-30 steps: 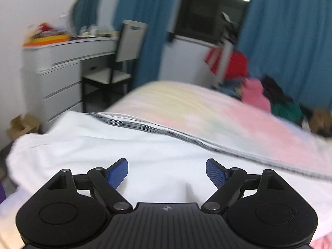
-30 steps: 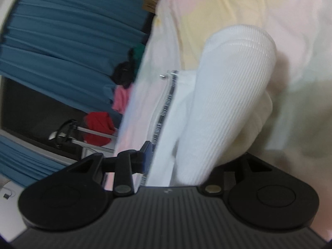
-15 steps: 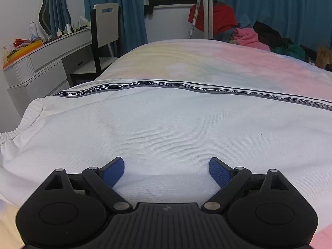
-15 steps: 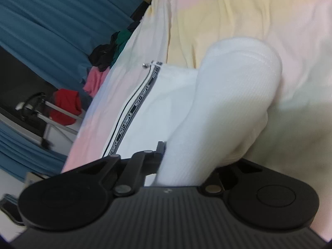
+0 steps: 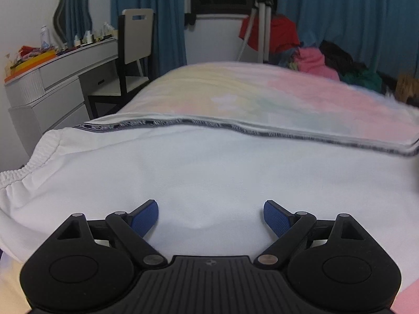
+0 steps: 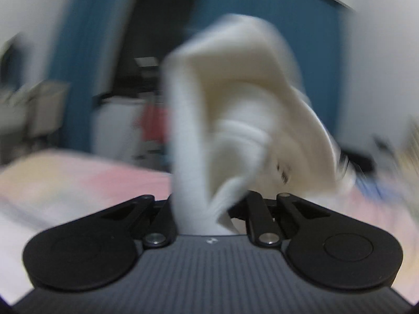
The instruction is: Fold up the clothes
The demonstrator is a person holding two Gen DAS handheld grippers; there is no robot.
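White trousers (image 5: 209, 172) with a black lettered side stripe (image 5: 262, 130) and an elastic waistband (image 5: 28, 162) lie flat across the pastel bed (image 5: 235, 91). My left gripper (image 5: 210, 216) is open just above the white cloth near its front edge, holding nothing. My right gripper (image 6: 209, 209) is shut on the ribbed cuff end of the trousers (image 6: 235, 110), which it holds lifted above the bed; this view is heavily blurred.
A grey dresser (image 5: 52, 83) with clutter and a chair (image 5: 136, 39) stand left of the bed. A tripod (image 5: 258, 18) and a pile of coloured clothes (image 5: 314, 57) are beyond the bed by blue curtains (image 5: 340, 13).
My right gripper has swung up fast, lifting the cuff from low over the bed to high in the air. My left gripper has stayed open over the trousers, shifting slightly.
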